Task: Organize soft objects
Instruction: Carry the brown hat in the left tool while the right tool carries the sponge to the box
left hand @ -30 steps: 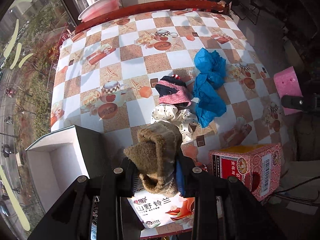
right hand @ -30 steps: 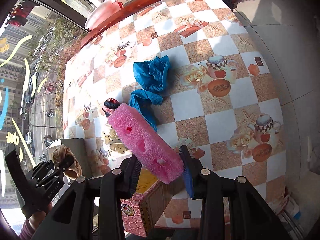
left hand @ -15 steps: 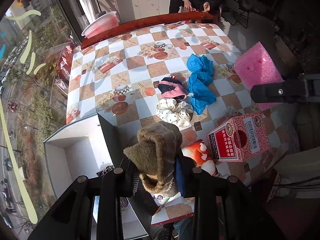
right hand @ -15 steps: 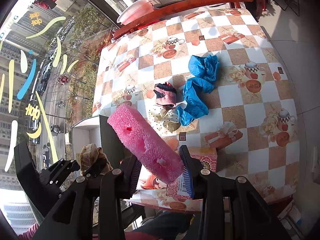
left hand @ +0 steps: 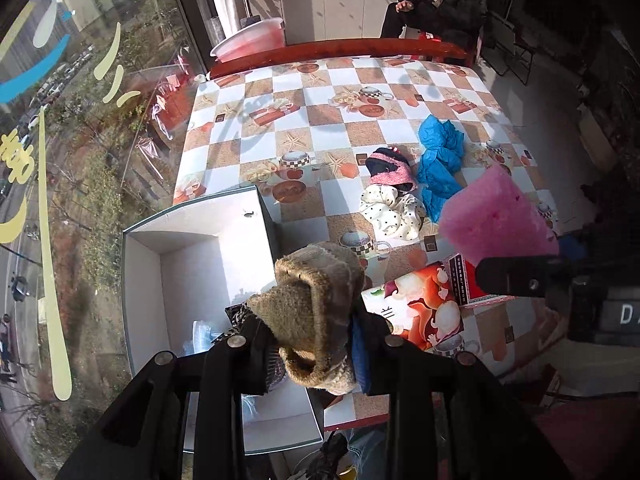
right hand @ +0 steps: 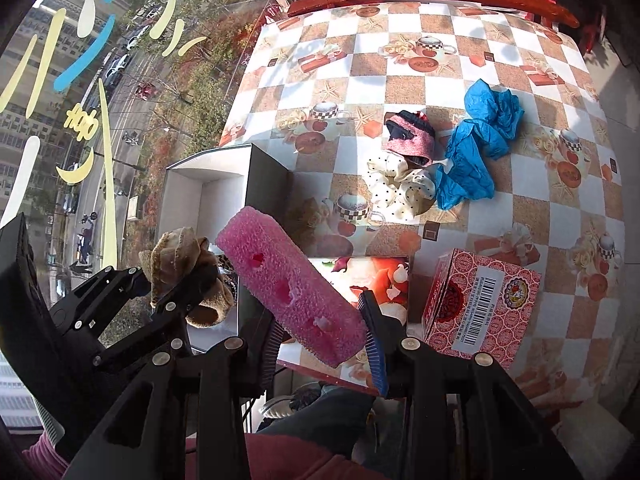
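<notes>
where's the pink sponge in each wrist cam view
Left wrist: the pink sponge sits at the right edge, above the dark right gripper crossing in from that side.
Right wrist: low centre, clamped aslant in the right gripper.
Shared landmark: the polka-dot cloth on the table.

Open box [left hand: 192,248] left of the table [left hand: 360,128], where cloths [left hand: 438,156] lie

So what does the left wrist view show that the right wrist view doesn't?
Only the left wrist view: a seated person beyond the table, and clutter on the white box's floor. Only the right: the whole red carton. Both: the left gripper clamping the brown sock, the pink sponge, white box, blue bags.
</notes>
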`<state>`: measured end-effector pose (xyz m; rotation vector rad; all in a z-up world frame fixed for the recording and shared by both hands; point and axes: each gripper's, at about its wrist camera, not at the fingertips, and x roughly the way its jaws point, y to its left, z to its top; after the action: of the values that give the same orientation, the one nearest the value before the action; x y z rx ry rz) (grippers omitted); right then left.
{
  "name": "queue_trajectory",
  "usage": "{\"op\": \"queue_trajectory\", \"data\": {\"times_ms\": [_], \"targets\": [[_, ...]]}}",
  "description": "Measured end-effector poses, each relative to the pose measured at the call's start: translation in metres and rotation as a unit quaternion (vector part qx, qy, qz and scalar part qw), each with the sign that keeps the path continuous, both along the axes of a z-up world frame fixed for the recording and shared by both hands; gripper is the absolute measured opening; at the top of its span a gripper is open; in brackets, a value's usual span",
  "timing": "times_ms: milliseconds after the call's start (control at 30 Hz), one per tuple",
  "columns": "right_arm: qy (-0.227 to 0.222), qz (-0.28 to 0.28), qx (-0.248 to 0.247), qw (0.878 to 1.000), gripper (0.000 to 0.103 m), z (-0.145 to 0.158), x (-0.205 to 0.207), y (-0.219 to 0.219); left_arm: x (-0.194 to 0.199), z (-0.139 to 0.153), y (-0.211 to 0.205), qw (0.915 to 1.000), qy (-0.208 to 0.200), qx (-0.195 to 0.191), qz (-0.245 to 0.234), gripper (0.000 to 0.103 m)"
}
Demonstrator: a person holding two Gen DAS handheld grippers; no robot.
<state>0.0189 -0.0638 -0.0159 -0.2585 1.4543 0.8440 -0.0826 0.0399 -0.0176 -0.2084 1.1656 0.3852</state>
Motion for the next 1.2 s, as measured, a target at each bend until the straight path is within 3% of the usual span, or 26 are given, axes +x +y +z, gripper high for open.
{"op": "queue_trajectory", "data": {"times_ms": [533, 1200], "targets": [[0.004, 0.033, -0.005, 0.999, 0.039, -0.003, -0.016, 0.021, -0.023, 0.002, 0.015, 0.9994, -0.003, -0.001, 0.035, 0.033], [0.01, 0.046, -0.012, 0.999, 0.039, -0.009, -0.019, 0.034, -0.027, 0.0, 0.022, 0.9992, -0.002, -0.004, 0.041, 0.033]]}}
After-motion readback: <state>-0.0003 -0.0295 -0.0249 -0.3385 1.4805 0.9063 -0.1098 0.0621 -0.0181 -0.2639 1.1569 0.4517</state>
